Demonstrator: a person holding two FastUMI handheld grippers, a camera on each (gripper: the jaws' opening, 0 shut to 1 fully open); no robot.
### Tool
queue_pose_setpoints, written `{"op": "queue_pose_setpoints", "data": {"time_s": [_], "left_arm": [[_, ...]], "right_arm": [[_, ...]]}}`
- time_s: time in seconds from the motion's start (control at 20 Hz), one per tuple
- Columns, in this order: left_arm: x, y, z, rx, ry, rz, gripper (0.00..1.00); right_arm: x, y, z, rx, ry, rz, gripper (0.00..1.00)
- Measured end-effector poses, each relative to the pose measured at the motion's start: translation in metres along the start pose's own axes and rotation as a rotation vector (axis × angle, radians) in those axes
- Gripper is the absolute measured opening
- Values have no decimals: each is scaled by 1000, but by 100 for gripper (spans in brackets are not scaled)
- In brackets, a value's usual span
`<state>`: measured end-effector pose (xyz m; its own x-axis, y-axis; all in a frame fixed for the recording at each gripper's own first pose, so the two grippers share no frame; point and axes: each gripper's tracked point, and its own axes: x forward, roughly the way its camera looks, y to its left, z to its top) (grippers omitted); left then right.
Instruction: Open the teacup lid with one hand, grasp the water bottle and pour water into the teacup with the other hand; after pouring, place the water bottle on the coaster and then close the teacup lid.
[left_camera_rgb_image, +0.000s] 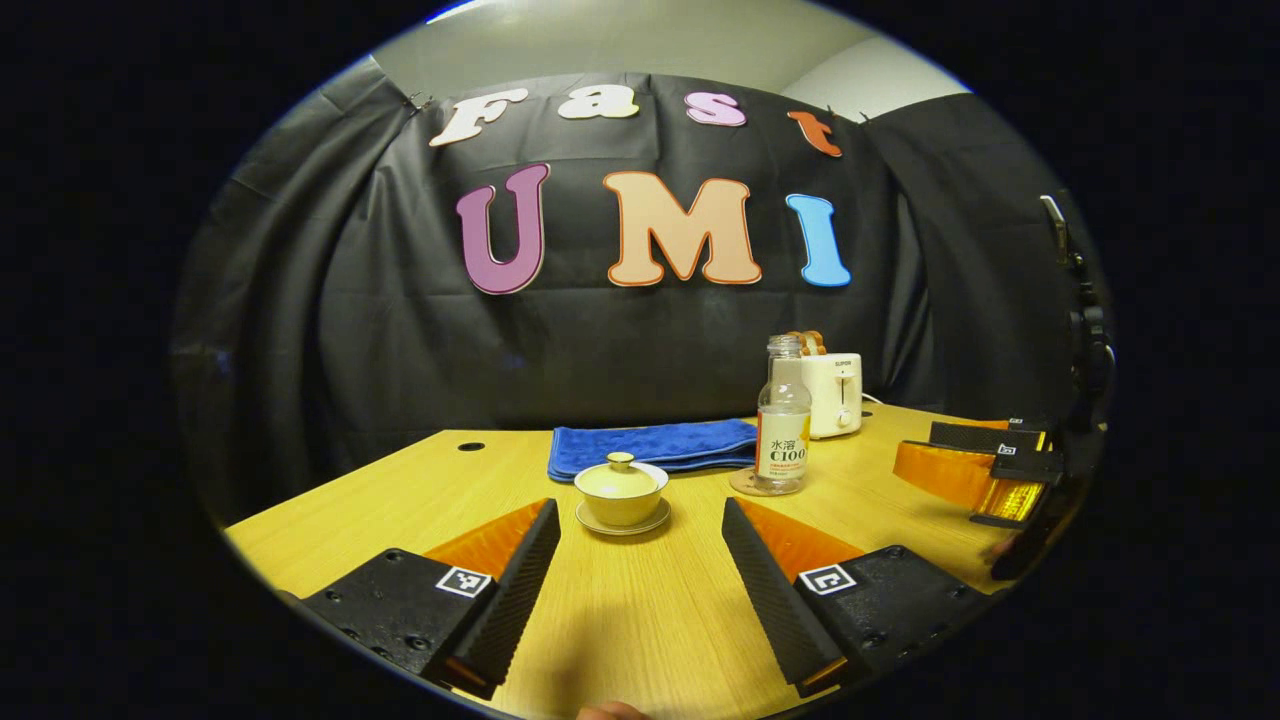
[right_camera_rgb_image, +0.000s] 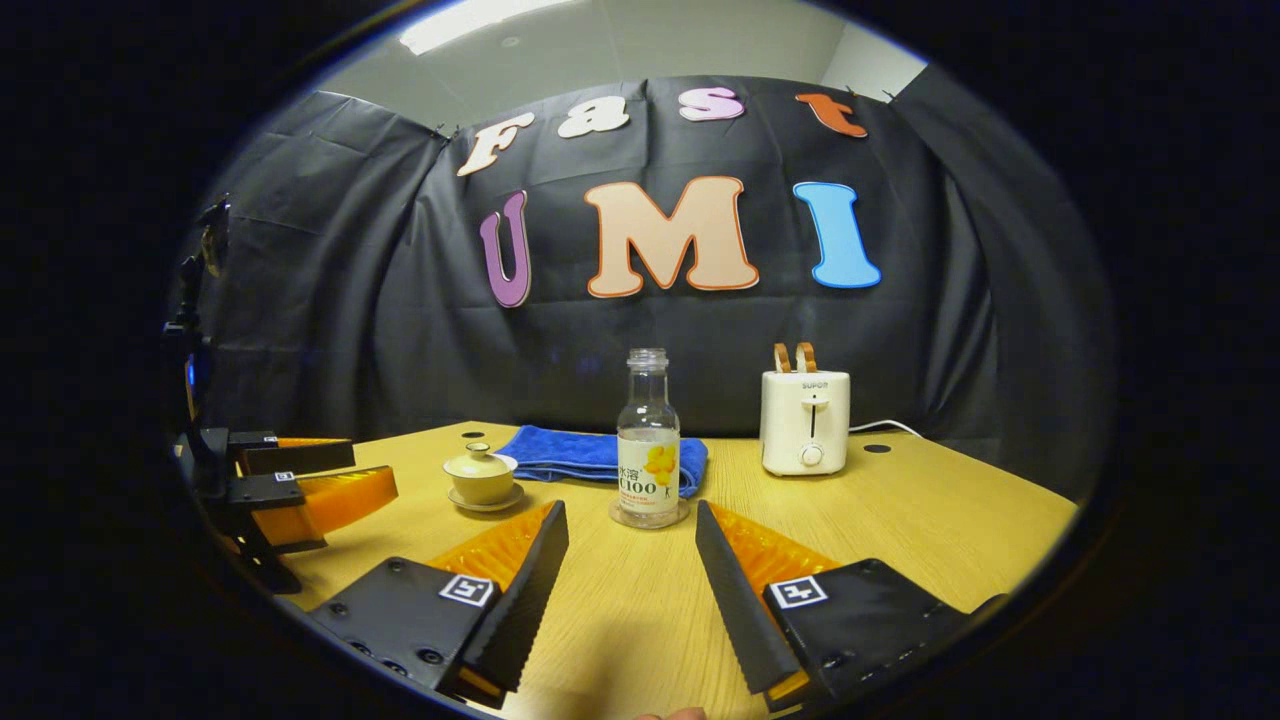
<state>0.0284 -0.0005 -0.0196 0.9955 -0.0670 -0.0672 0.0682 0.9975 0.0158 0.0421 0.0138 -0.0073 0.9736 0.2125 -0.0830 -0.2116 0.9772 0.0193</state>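
Pale wood tabletop (right_camera_rgb_image: 900, 520) under black drapes carries the lidded teacup (left_camera_rgb_image: 621, 491) on its saucer in front of a blue towel (left_camera_rgb_image: 660, 445), with the uncapped water bottle (right_camera_rgb_image: 648, 440) upright on a round coaster (right_camera_rgb_image: 649, 518) and a white toaster (right_camera_rgb_image: 805, 420) behind. Both the left gripper (left_camera_rgb_image: 640, 575) and the right gripper (right_camera_rgb_image: 630, 585) hover spread wide, holding nothing. The lid looks like light, slick, breakable ceramic, best pinched at its small knob (left_camera_rgb_image: 621, 461), while the thin, smooth bottle probably wants a gentle mid-body squeeze at its label.

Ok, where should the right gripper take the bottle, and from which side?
Take the bottle around its straight body at the label, coming in level from the near side. It stands upright on the coaster, uncapped, dead ahead of the open right gripper; the neck is narrower, and the towel lies behind it.
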Motion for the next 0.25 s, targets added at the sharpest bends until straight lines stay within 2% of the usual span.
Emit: {"op": "queue_pose_setpoints", "data": {"time_s": [0.1, 0.15, 0.2, 0.25], "left_arm": [[-2, 2, 0, -2, -3, 9, 96], [-3, 4, 0, -8, -6, 17, 96], [-3, 4, 0, -16, -8, 19, 96], [-3, 3, 1, -21, -13, 11, 96]], "right_arm": [[-4, 1, 1, -1, -4, -3, 79], [-3, 2, 1, -1, -3, -2, 84], [-2, 1, 0, 0, -2, -1, 79], [-2, 1, 0, 0, -3, -1, 79]]}}
